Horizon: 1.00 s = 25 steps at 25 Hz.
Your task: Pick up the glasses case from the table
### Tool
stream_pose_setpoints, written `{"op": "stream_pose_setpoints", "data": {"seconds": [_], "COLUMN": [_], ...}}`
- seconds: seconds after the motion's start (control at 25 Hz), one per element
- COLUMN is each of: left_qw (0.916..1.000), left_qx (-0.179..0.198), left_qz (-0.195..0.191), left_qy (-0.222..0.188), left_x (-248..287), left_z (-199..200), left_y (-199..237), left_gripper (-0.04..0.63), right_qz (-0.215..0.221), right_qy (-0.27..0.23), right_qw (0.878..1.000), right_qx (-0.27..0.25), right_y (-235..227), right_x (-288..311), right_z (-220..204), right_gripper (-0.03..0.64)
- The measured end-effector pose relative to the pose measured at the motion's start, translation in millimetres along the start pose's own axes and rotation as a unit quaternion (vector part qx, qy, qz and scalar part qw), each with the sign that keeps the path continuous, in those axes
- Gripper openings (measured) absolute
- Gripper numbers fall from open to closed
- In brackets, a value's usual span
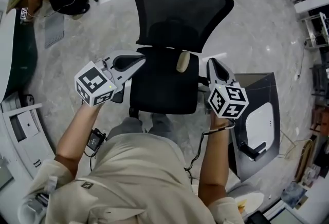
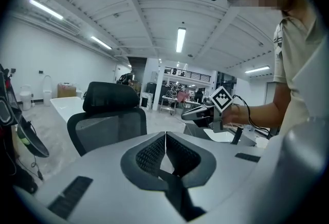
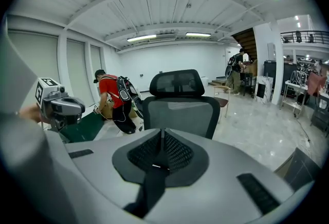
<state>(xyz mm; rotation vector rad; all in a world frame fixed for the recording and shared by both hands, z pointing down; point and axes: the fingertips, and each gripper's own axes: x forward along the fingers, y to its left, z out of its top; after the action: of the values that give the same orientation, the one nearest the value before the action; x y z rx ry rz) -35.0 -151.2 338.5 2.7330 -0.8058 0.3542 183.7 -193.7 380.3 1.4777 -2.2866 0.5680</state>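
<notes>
Here, left gripper [image 1: 141,61]: jaws pressed together, nothing between them; held out over the left edge of the chair seat, marker cube toward the person.
Right gripper [image 1: 212,63]: jaws pressed together, empty; held over the right edge of the seat, well apart from the left one.
Office chair [image 1: 164,89]: black, mesh back with headrest; stands directly in front of the person, between the two grippers.
Pale oval thing [image 1: 183,61]: lies where seat meets back; cannot tell what it is.
Table [image 1: 270,89]: dark top, just right of the right gripper; bears a white slab [image 1: 259,125] and a black stand [image 1: 253,150].
Glasses case: cannot be made out in any view.
Person in red [image 3: 110,97]: bent over, beyond the chair.
</notes>
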Motion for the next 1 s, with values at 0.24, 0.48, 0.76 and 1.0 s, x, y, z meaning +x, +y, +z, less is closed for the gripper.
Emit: {"op": "stream_pose_setpoints", "data": {"seconds": [0.24, 0.48, 0.76, 1.0], "left_qw": [0.9998, 0.9989, 0.9972, 0.9956], "left_qx": [-0.012, -0.028, -0.046, -0.059], "left_qz": [0.008, 0.014, 0.019, 0.026], "left_qy": [0.016, 0.036, 0.056, 0.068], "left_x": [15, 31, 52, 67], "left_z": [-15, -36, -57, -73], "left_y": [4, 9, 14, 19], "left_gripper": [0.020, 0.020, 0.020, 0.020], "right_qz": [0.014, 0.028, 0.041, 0.047], "right_qy": [0.022, 0.043, 0.079, 0.108], "right_qw": [0.999, 0.998, 0.994, 0.989], "right_qx": [0.020, 0.045, 0.070, 0.092], "right_y": [-21, -40, -61, -79], "right_x": [34, 68, 110, 146], "right_z": [-23, -51, -93, -134], "right_gripper": [0.029, 0.043, 0.079, 0.102]}}
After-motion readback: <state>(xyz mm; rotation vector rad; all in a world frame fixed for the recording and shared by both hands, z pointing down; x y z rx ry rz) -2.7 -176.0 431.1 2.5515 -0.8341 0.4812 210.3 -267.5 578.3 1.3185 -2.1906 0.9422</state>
